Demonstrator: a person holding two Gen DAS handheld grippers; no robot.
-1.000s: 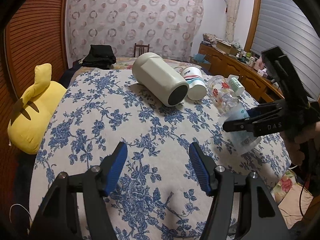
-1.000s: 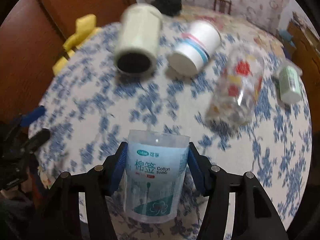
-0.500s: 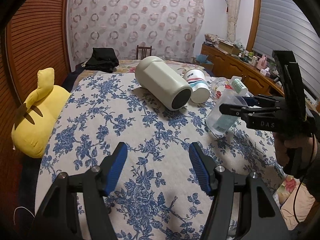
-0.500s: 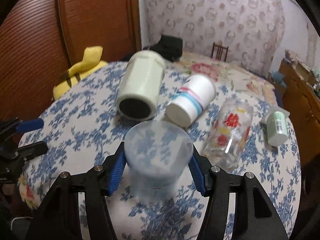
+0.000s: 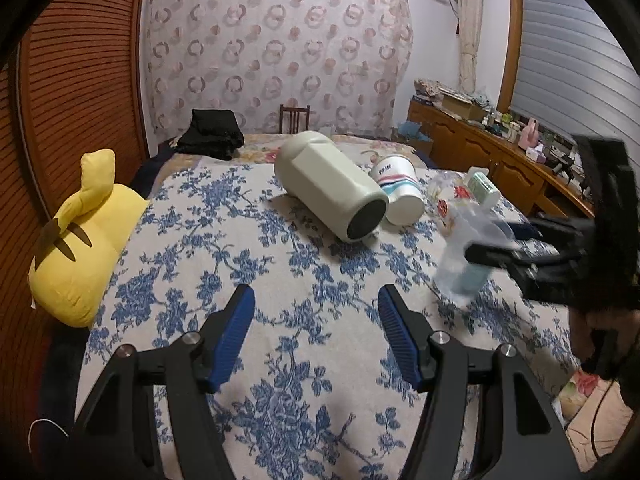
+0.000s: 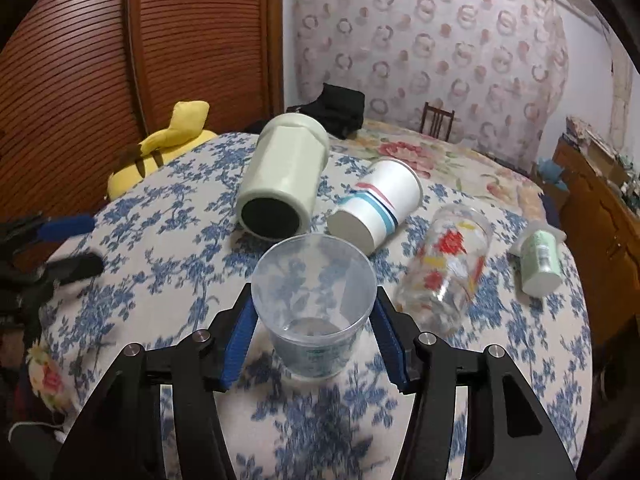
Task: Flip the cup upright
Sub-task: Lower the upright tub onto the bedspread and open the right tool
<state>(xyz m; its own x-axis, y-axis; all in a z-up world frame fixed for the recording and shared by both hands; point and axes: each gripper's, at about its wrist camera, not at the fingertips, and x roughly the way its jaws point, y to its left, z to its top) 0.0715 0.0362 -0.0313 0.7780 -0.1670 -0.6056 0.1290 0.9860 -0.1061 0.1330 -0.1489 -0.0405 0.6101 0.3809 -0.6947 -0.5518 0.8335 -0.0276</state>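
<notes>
The right gripper (image 6: 314,332) is holding the clear plastic cup (image 6: 314,304) between its blue pads (image 6: 240,344), jaws closed against the cup's sides. The cup is sitting mouth-up, its open rim facing the camera and its base down toward the blue-flowered bedspread (image 6: 160,280); whether the base is actually touching the cloth I cannot tell. From the left wrist view the same cup (image 5: 466,256) is showing blurred at the right edge of the bed, pinched in the dark right gripper (image 5: 500,254).

The left gripper (image 5: 316,320) is hovering over the near part of the bedspread (image 5: 280,280) with its jaws spread wide and nothing between them.

Behind the cup, several things are lying on their sides on the bed. A pale green canister (image 6: 284,184) is pointing its dark end toward the right gripper. Just beside it, a white paper cup (image 6: 376,208) with red and blue stripes is lying with its base forward. Further right, a glass tumbler (image 6: 448,272) printed with red and yellow flowers is lying near the paper cup, and a small white-and-green bottle (image 6: 540,256) is lying beyond that, near the bed's edge.

A yellow plush toy (image 5: 84,240) is resting at the left edge of the bed, against the brown slatted wall (image 5: 80,80). A black bundle (image 5: 212,138) is sitting at the far end.
</notes>
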